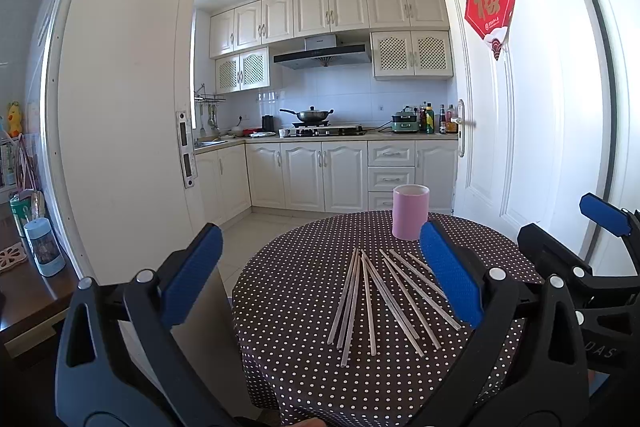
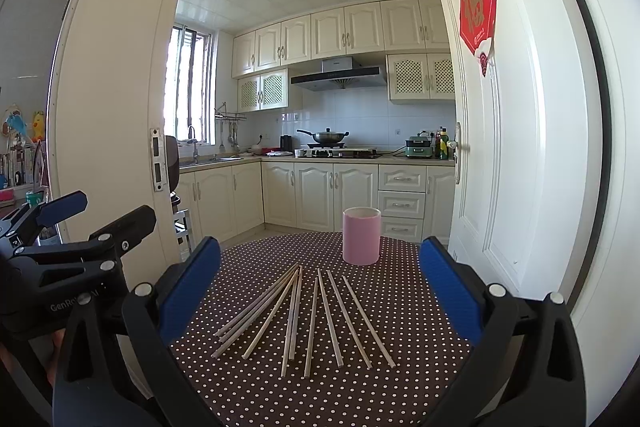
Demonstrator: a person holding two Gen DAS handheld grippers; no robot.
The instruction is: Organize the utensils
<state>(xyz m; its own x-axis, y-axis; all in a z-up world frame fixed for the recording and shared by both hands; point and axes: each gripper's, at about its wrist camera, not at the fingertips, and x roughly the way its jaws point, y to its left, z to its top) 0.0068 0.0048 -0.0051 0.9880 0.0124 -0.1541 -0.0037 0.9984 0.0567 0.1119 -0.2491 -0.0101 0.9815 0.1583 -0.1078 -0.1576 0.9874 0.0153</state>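
Your only obstacle on the table (image 2: 248, 395) is the pink cup (image 2: 361, 241) at its far edge; chopsticks (image 2: 308, 315) lie flat mid-table.

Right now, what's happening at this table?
A person holds a claw in each hand above a round table with a polka-dot cloth. Both the left claw and the right claw are open and empty, hovering short of the work. A fan of loose chopsticks lies flat on the cloth, none picked up yet. A pink cylindrical holder stands upright just beyond them; its inside cannot be seen. The sorting looks not yet begun.
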